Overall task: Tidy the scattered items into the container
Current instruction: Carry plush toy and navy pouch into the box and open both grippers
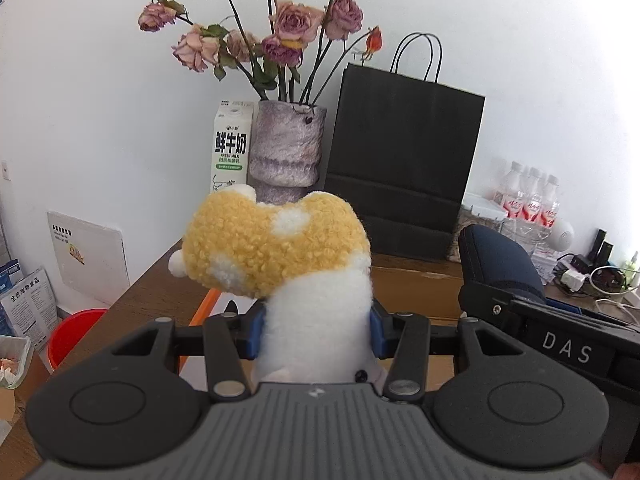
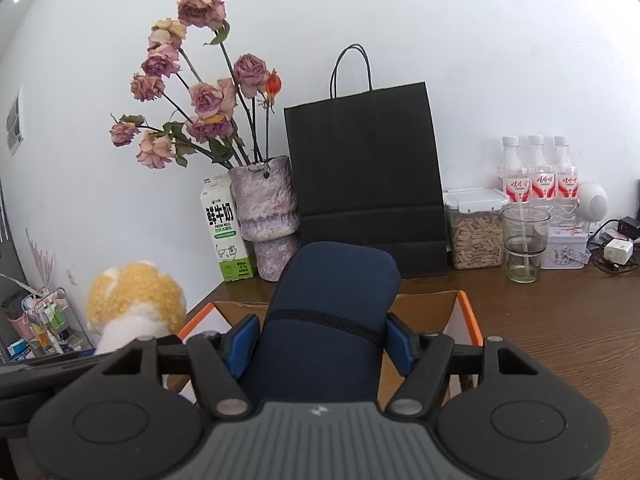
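Observation:
My left gripper is shut on a yellow and white plush toy, its blue pads pressing the toy's white body. The toy is held up above the table edge. My right gripper is shut on a dark blue soft pouch with a black band across it. Below and behind the pouch lies an open cardboard box with orange-edged flaps. The plush toy shows at the left of the right wrist view, and the pouch shows at the right of the left wrist view.
At the back of the wooden table stand a milk carton, a purple vase of dried roses, a black paper bag, a seed container, a glass cup and water bottles. A red bucket sits on the floor at the left.

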Tool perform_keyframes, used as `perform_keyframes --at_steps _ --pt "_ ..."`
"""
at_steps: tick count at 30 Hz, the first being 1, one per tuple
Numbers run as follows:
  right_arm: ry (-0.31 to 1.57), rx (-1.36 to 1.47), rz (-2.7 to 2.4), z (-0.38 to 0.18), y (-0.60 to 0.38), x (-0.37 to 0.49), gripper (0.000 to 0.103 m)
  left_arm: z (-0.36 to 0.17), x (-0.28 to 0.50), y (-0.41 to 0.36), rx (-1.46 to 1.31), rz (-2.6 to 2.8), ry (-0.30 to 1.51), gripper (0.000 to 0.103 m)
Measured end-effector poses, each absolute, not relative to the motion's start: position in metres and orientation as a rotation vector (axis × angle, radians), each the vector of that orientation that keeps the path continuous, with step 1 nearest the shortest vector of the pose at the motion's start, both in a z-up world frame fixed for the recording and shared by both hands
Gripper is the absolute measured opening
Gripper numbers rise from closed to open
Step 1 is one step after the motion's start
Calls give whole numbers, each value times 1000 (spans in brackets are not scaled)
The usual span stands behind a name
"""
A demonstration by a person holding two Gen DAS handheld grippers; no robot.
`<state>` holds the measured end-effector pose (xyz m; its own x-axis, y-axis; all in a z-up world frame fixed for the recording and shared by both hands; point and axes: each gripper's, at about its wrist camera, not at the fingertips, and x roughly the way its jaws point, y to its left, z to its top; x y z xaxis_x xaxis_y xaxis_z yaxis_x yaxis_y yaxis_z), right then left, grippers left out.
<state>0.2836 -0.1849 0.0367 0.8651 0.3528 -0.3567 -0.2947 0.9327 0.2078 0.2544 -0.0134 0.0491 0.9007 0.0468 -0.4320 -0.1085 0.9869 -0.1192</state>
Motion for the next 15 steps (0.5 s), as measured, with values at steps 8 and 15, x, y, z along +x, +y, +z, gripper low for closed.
perform_keyframes --at_steps 8,15 --pt "497 107 355 1 -174 310 64 11 284 -8 -68 121 526 49" --pt "492 70 340 -3 -170 301 64 6 283 -9 -57 115 546 49"
